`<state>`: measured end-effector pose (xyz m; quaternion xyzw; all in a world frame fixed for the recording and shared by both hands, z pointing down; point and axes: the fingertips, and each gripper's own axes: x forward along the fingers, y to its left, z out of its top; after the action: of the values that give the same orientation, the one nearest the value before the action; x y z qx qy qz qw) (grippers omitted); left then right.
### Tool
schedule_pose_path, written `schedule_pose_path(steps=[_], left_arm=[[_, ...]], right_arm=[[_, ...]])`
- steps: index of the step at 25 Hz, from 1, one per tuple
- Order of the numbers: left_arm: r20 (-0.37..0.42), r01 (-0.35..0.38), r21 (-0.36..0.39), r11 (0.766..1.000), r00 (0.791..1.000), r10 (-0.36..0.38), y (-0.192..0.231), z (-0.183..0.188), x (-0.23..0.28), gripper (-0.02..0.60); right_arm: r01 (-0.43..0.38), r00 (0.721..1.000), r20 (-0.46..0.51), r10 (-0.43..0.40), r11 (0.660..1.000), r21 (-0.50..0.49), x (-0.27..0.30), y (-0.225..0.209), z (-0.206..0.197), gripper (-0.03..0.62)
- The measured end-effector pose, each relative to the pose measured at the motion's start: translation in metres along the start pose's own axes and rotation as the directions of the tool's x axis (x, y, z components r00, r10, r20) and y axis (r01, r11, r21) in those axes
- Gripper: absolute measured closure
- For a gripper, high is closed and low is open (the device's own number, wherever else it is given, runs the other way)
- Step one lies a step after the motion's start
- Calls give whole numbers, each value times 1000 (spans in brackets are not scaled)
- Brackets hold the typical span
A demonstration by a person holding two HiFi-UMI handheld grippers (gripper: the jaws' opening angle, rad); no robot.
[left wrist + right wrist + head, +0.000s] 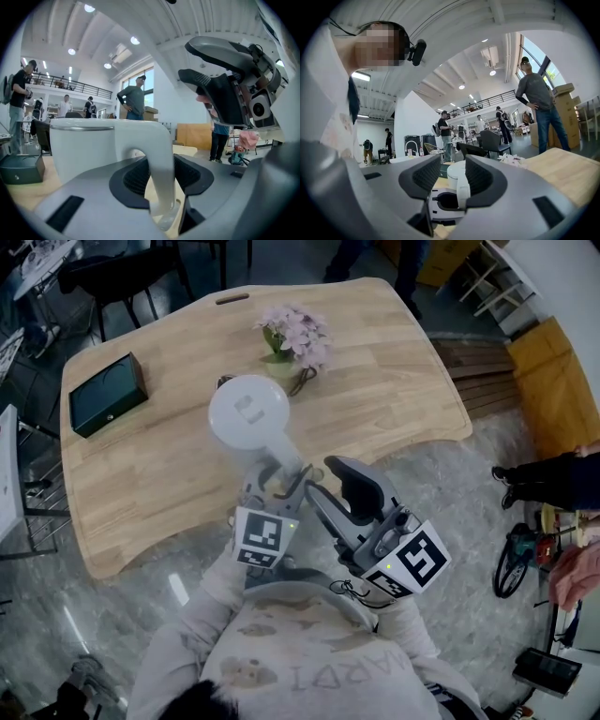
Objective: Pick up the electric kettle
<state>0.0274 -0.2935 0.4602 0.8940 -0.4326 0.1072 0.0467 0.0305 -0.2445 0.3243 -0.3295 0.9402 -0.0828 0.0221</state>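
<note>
The white electric kettle [248,413] is over the near part of the wooden table [159,474], seen lid-up in the head view. Its curved handle [286,456] points towards me. My left gripper [279,479] is shut on that handle; in the left gripper view the handle [158,164] is pinched between the two dark pads, with the kettle body [82,145] just beyond. My right gripper [339,491] is open just right of the handle, touching nothing. The kettle [458,180] shows through its gap [447,180]. Whether the kettle's base touches the table is hidden.
A pot of pink flowers [295,337] stands behind the kettle. A dark green box [106,393] lies at the table's left end. The table's front edge [187,538] curves close to my body. People stand beyond the table and at the right.
</note>
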Motion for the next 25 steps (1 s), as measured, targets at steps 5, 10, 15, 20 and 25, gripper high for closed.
schedule_pose_path(steps=[5, 10, 15, 20, 25], left_arm=[[-7, -12, -19, 1000, 1000, 12, 2, 0, -1, 324], [6, -8, -19, 1000, 1000, 8, 7, 5, -2, 322], [16, 0, -15, 1000, 1000, 0, 16, 13, -2, 316], [31, -8, -32, 999, 999, 9, 25, 21, -7, 314], [51, -7, 14, 1000, 999, 7, 27, 38, -17, 313]], right_arm=[[12, 1000, 2, -12, 1000, -4, -6, -1, 2, 442], [31, 1000, 5, -31, 999, -10, -14, -2, 4, 442], [50, 999, 8, -50, 999, -14, -20, -3, 4, 442], [58, 998, 13, -58, 998, -15, -23, -2, 5, 442], [51, 998, 24, -50, 999, -19, -25, 4, 8, 441]])
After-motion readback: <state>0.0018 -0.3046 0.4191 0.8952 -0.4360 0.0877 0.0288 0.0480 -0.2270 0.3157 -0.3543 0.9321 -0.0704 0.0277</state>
